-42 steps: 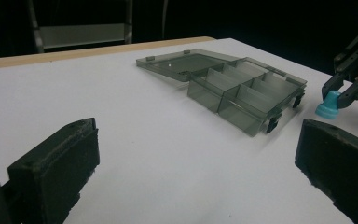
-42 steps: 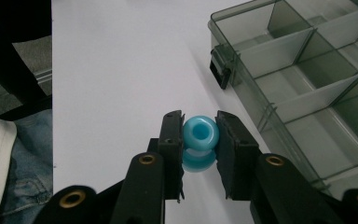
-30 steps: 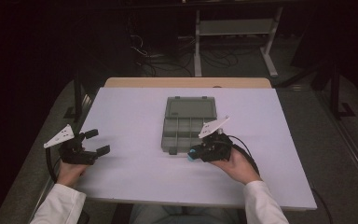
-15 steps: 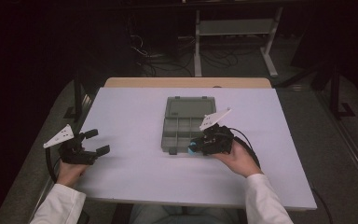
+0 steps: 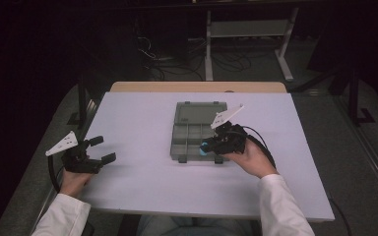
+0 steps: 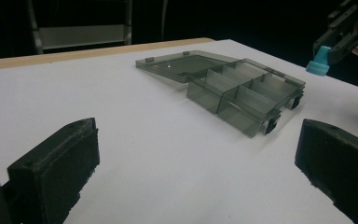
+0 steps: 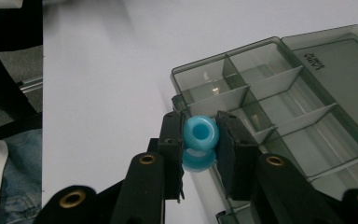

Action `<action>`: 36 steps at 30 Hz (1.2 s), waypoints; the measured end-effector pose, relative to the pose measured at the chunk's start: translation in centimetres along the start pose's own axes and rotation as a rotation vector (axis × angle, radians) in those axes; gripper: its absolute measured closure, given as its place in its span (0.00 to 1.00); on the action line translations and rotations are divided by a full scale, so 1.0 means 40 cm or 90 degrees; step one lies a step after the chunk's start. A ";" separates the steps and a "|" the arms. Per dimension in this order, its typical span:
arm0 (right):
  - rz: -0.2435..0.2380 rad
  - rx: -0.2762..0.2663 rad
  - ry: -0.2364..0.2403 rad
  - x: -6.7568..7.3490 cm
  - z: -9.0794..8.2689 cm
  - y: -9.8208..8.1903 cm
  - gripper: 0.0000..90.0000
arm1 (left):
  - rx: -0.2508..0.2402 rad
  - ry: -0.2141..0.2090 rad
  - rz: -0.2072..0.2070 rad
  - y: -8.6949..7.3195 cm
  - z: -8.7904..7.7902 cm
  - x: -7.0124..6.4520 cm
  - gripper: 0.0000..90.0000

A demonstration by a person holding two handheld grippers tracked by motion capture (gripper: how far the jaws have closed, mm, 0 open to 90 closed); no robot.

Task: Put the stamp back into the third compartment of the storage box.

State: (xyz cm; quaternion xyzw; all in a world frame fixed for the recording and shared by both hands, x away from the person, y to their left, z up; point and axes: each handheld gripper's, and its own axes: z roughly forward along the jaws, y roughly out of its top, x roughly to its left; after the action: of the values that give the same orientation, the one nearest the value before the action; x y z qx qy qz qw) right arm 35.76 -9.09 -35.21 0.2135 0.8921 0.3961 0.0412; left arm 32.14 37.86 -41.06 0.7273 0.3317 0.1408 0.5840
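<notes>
High view, left to right: my left gripper point(image 5: 92, 153) rests near the table's point(image 5: 138, 123) left edge, jaws spread wide with nothing between them; bare white surface separates it from the grey compartment box point(image 5: 192, 132) at centre. My right gripper point(image 5: 207, 146) hangs over the box's near right corner, jaws clamped on a blue spool point(image 5: 204, 147). The box's lid point(image 5: 199, 112) lies open flat toward the far edge, a strip of wood point(image 5: 197, 87) showing beyond it. Left gripper view: open tabletop between my two black pads point(image 6: 58, 163), the box point(image 6: 242, 93) ahead, my right gripper point(image 6: 324, 58) raised above its far side with the spool point(image 6: 318, 63). Right gripper view: the spool point(image 7: 200, 135) sits hole toward the camera, above the box's point(image 7: 261, 98) corner latch, dividers beyond, the table's near edge at left
</notes>
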 end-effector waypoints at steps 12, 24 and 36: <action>0.020 0.000 -0.004 -0.042 -0.005 0.018 0.79 | 0.001 0.001 0.001 0.000 0.000 0.001 0.00; 0.036 0.005 -0.010 -0.072 -0.004 0.030 0.79 | 0.000 0.001 0.000 0.000 0.001 0.001 0.00; 0.040 0.019 -0.019 -0.111 0.001 0.048 0.79 | -0.001 0.001 -0.002 -0.001 0.001 0.001 0.00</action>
State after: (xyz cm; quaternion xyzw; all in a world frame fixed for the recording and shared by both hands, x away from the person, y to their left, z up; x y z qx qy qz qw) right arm 40.46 -9.76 -34.30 0.2477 0.8902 0.3804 0.0388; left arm 32.17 37.85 -41.11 0.7262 0.3334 0.1410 0.5845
